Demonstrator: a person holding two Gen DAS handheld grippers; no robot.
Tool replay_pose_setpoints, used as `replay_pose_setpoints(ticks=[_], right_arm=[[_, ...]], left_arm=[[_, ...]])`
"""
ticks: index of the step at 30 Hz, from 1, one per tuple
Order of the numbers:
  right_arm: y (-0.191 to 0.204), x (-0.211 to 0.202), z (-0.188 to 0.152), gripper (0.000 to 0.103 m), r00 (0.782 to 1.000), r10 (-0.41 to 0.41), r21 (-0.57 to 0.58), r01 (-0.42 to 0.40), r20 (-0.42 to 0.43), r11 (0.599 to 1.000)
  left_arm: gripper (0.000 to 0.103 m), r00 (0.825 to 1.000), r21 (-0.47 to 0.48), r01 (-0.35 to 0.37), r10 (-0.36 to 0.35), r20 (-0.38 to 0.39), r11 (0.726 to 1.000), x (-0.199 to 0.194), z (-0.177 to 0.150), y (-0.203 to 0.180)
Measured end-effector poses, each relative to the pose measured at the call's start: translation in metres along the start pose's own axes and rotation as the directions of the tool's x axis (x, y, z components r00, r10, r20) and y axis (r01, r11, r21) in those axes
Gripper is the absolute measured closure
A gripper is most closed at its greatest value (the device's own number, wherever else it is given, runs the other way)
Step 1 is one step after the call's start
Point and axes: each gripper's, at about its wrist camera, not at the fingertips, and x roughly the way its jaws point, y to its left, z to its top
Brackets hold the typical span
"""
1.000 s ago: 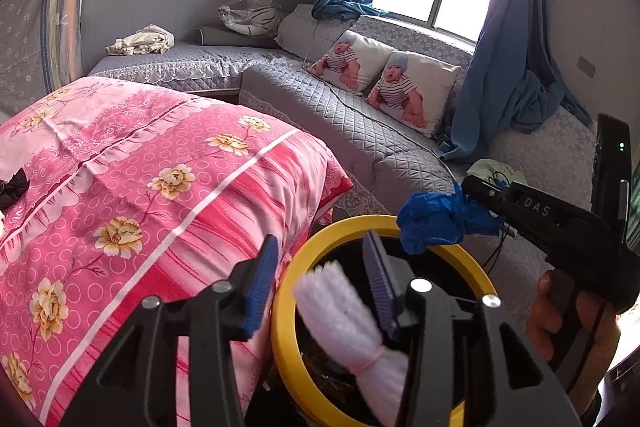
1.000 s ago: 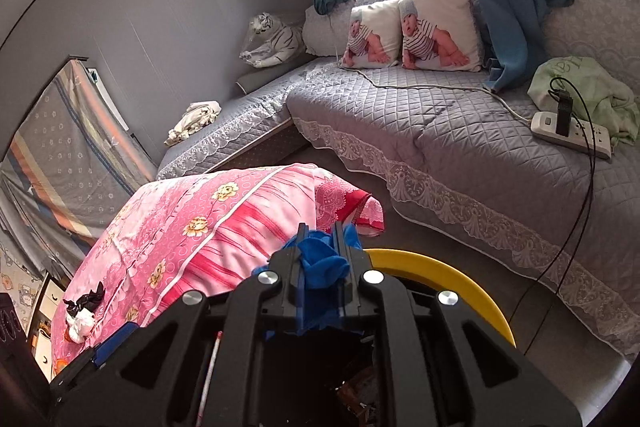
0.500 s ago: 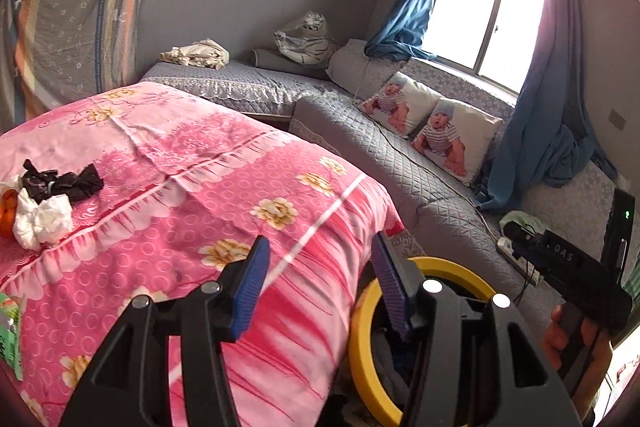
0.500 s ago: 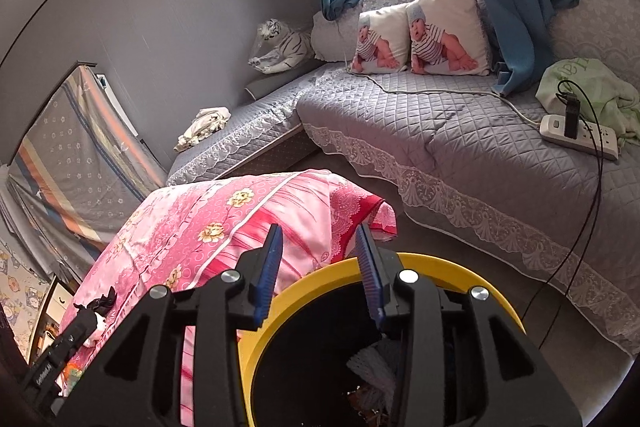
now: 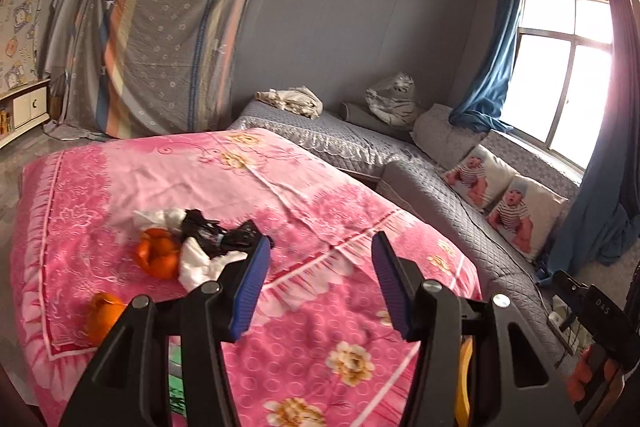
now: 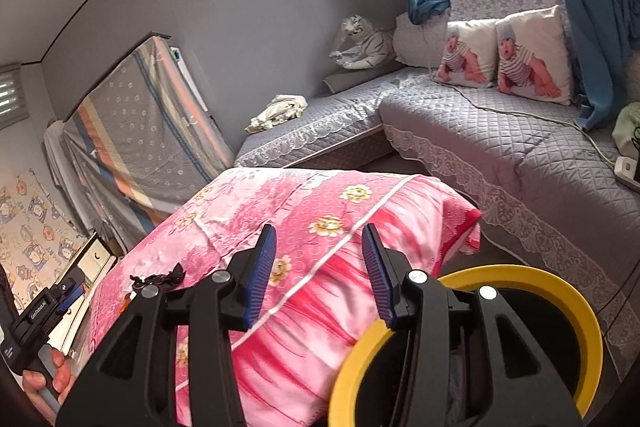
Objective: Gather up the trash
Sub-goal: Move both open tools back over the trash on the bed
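Observation:
Trash lies on the pink floral cloth (image 5: 320, 195): a black crumpled wrapper (image 5: 216, 233), white tissue (image 5: 200, 265), an orange peel (image 5: 158, 255) and a second orange piece (image 5: 104, 315). My left gripper (image 5: 320, 275) hovers above the cloth to the right of that pile, open and empty. In the right wrist view the yellow-rimmed bin (image 6: 540, 279) sits at the lower right, beside the cloth. My right gripper (image 6: 320, 267) is above the bin's left rim, its jaws opening with nothing between them. The black wrapper (image 6: 160, 277) shows far left there.
A grey quilted sofa (image 6: 500, 147) wraps around the far side, with two picture cushions (image 6: 500, 55) and a power strip (image 6: 626, 169) with a cable. A draped cloth (image 5: 168, 39) leans on the wall. A hand (image 6: 44, 383) holds the left tool.
My left gripper swung left from over the bin to over the pink cloth; the white tissue is gone from its jaws. My right gripper let go of the blue wad and spread its jaws.

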Motion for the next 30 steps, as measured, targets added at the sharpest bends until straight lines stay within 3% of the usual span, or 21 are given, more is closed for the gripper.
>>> replay_pose_setpoints(ticks=[10,16,24,30], right_arm=[[0.096,0.024,-0.003,0.059,0.985,0.168,-0.166,-0.173,-0.048,0.971],[0.141,0.047,-0.013,0.059,0.96,0.253,-0.207,-0.275,-0.123,0.939],[0.188,0.079,-0.032,0.059,0.928,0.311,-0.222,-0.354,-0.205,0.909],[0.217,0.109,-0.052,0.059,0.904,0.324,-0.238,-0.391,-0.278,0.889]], left_arm=[[0.049,0.99,-0.073,-0.128,0.132,0.054,0.989,-0.027,0.015,0.073],[0.049,0.981,-0.115,-0.182,0.188,0.046,0.977,-0.036,0.014,0.109],[0.049,0.972,-0.129,-0.232,0.236,0.015,0.964,-0.037,0.006,0.137],[0.049,0.972,-0.141,-0.234,0.235,-0.015,0.962,-0.029,-0.006,0.149]])
